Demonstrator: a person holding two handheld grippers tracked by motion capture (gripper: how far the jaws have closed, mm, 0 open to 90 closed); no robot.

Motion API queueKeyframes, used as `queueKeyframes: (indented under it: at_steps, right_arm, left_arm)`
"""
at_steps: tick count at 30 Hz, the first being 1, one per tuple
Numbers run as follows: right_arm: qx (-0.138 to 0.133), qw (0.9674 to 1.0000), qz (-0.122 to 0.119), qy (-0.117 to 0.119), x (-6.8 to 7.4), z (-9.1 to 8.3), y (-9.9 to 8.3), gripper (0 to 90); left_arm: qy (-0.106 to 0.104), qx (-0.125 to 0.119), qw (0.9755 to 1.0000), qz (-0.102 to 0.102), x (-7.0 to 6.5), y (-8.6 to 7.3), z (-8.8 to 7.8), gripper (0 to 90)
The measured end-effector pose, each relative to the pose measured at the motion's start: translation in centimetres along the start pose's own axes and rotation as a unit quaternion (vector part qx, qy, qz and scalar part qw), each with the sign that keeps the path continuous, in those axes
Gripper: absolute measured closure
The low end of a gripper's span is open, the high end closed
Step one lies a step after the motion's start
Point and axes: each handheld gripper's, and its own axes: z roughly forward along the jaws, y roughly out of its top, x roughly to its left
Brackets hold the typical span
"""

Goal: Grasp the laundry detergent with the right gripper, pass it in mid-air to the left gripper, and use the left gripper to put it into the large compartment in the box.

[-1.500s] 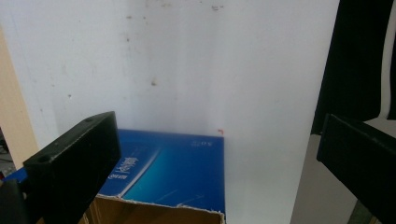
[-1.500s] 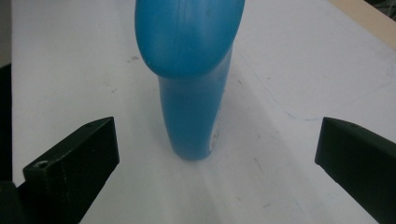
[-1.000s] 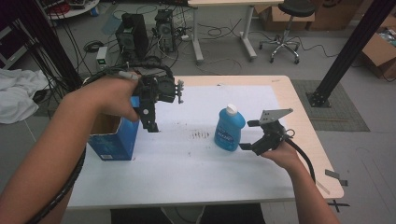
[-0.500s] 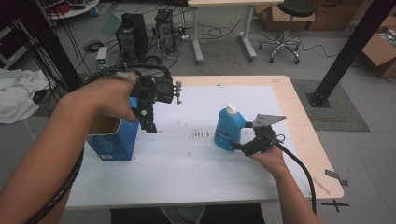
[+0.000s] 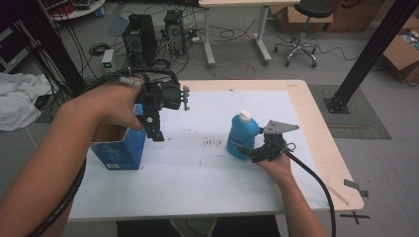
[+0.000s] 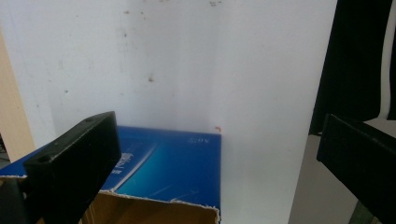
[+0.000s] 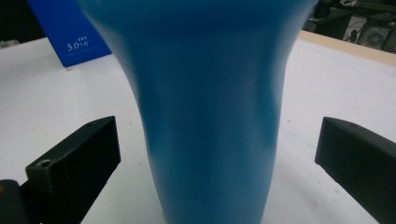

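Blue plastic makes up the bottle (image 5: 242, 136), which stands upright with its white cap (image 5: 244, 116) on, right of centre on the white sheet that covers the bench (image 5: 316, 163). The right hand-held gripper (image 5: 247, 152) sits low at the bottle's base on the side nearest the person. In the right gripper view the bottle (image 7: 210, 112) stands between the two black jaws, which are spread wide with a gap showing on each side of it, so they do not appear to touch it, though the very base is cut off at the bottom edge.

The left hand-held gripper (image 5: 154, 129) hangs above the bench with its jaws pointing down, just beside the right edge of the open blue carton (image 5: 121, 148). In the left gripper view its jaws are wide apart with nothing between them, and the carton's torn cardboard rim (image 6: 154, 200) lies below them.
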Motion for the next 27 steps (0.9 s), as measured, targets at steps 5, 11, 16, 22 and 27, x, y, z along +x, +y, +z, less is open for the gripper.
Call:
queueKeyframes:
  at_steps: [5,11,16,22,27]
  right_arm:
    - [-0.004,1.0,0.0,-0.002,0.1,0.4,-0.1,0.0]
    - [-0.01,0.9999,0.002,-0.009,0.3,0.8,-0.4,0.0]
    - [-0.014,0.9997,0.003,-0.018,0.4,1.1,-0.6,0.0]
    - [-0.019,0.9995,0.003,-0.024,0.4,1.3,-0.7,2.1]
    - [-0.021,0.9992,-0.005,-0.033,0.5,1.3,-0.7,6.3]
  left_arm:
    - [0.0,0.001,1.0,0.002,-0.1,0.0,0.0,0.1]
    - [0.001,0.001,1.0,0.001,-0.1,-0.1,0.1,0.1]
    - [0.002,0.002,1.0,0.0,-0.1,-0.2,0.2,0.1]
    - [0.002,0.004,1.0,-0.001,-0.1,-0.3,0.2,0.1]
    - [0.002,0.005,1.0,-0.001,-0.1,-0.2,0.3,0.1]
